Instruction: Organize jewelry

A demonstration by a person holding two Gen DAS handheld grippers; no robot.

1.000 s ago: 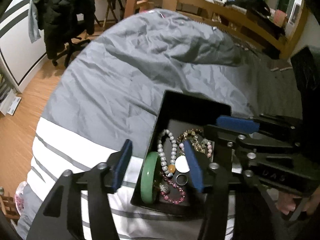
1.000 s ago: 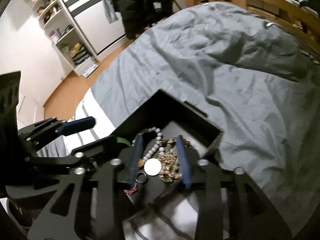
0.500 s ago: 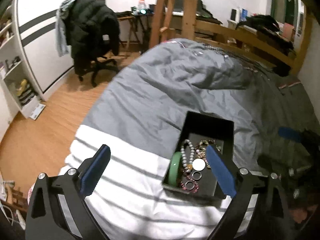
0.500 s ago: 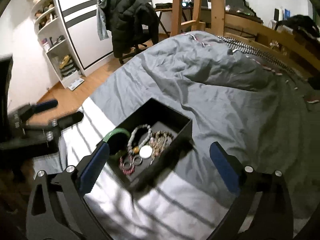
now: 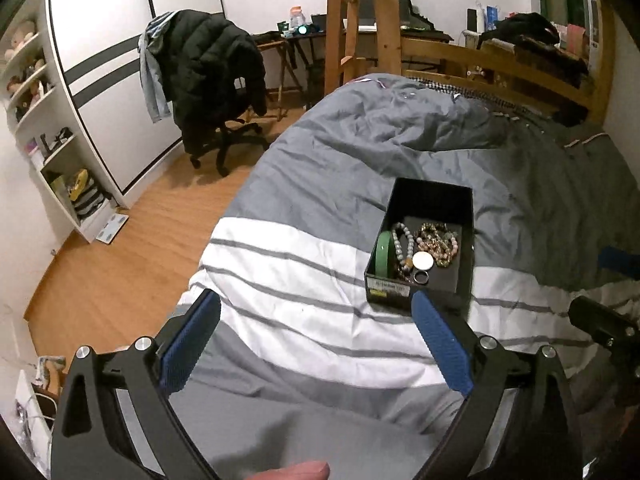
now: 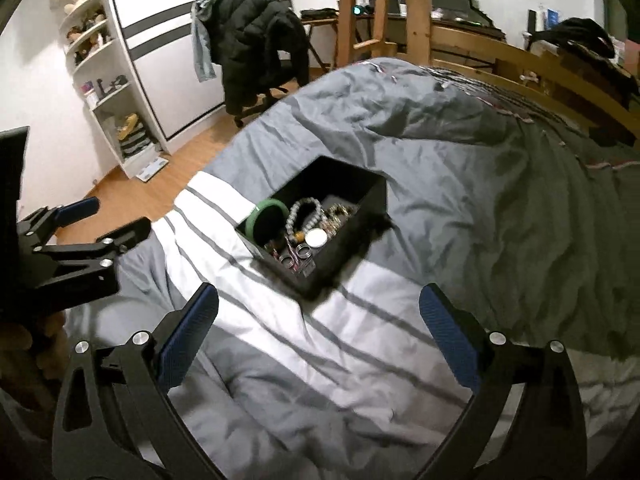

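Left wrist view: left gripper (image 5: 316, 344) and right gripper (image 6: 318, 344), fingers spread wide and empty, pulled back from black box (image 5: 460, 236) at one o'clock on the bed (image 5: 280, 272). Jewelry (image 5: 424, 242) inside; sorting looks finished.

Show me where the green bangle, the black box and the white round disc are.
green bangle (image 5: 385, 254), left wrist view, its outer band.
black box (image 5: 434, 196), left wrist view, far inner wall.
white round disc (image 5: 423, 261), left wrist view, its flat face.
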